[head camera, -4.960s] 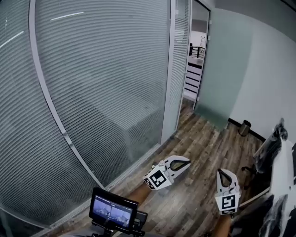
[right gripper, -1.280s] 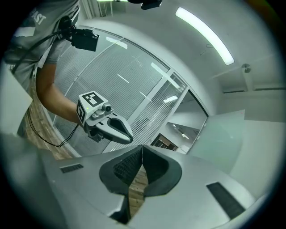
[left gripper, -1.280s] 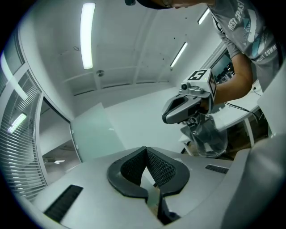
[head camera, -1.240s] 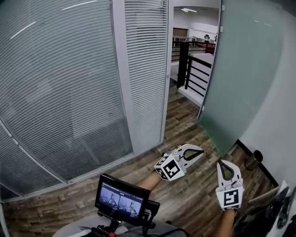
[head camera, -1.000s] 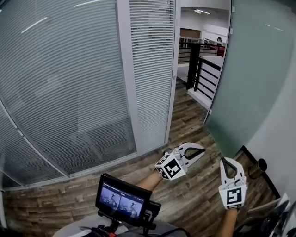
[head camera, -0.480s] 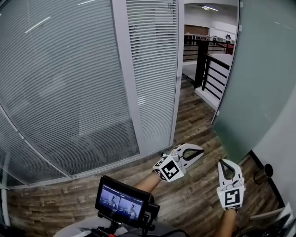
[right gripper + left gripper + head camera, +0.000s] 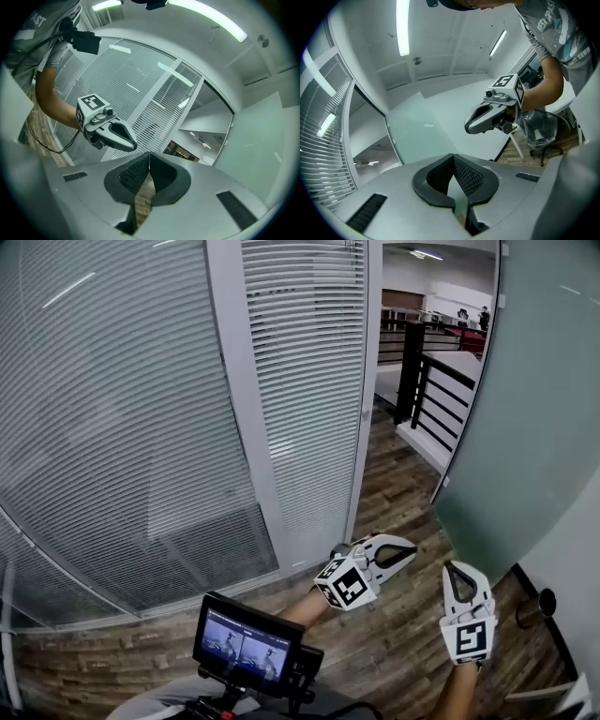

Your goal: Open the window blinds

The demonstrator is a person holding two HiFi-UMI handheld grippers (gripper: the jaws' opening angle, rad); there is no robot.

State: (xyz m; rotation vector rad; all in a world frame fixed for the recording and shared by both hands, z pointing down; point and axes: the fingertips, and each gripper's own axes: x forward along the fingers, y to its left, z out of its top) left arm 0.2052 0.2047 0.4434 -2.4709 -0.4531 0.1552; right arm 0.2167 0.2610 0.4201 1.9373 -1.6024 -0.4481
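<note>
Head view puts both tools low over the wooden floor [image 7: 394,493]. Your left gripper [image 7: 411,550] is near six o'clock and your right gripper [image 7: 457,567] is just beside it toward five. The window blinds [image 7: 309,381] hang at twelve o'clock with their slats closed, in a narrow pane between a white frame post [image 7: 239,409] and the door opening. A wider blind panel [image 7: 112,409] fills ten o'clock. Neither gripper touches either one; bare floor lies between. A frosted glass door [image 7: 525,409] stands at two o'clock and a dark railing [image 7: 427,381] shows through the opening at one. A small dark bin [image 7: 536,604] sits at four, and your rig's monitor [image 7: 248,645] covers seven.

Left gripper view gives you what the head camera cannot: this gripper's jaws meet at the tips with nothing between them. It faces the frosted glass door [image 7: 422,131], not the blinds, whose slats show only at the nine o'clock edge. Your right gripper [image 7: 468,127] hangs at two o'clock, a ceiling light [image 7: 403,23] runs at eleven, and a plastic-wrapped chair [image 7: 539,133] stands at three.

Right gripper view shows its jaws pressed together and empty. Here the window blinds [image 7: 159,117] lie straight ahead at twelve, far plainer than from the other gripper. Your left gripper [image 7: 133,143] crosses in front of them at ten o'clock.
</note>
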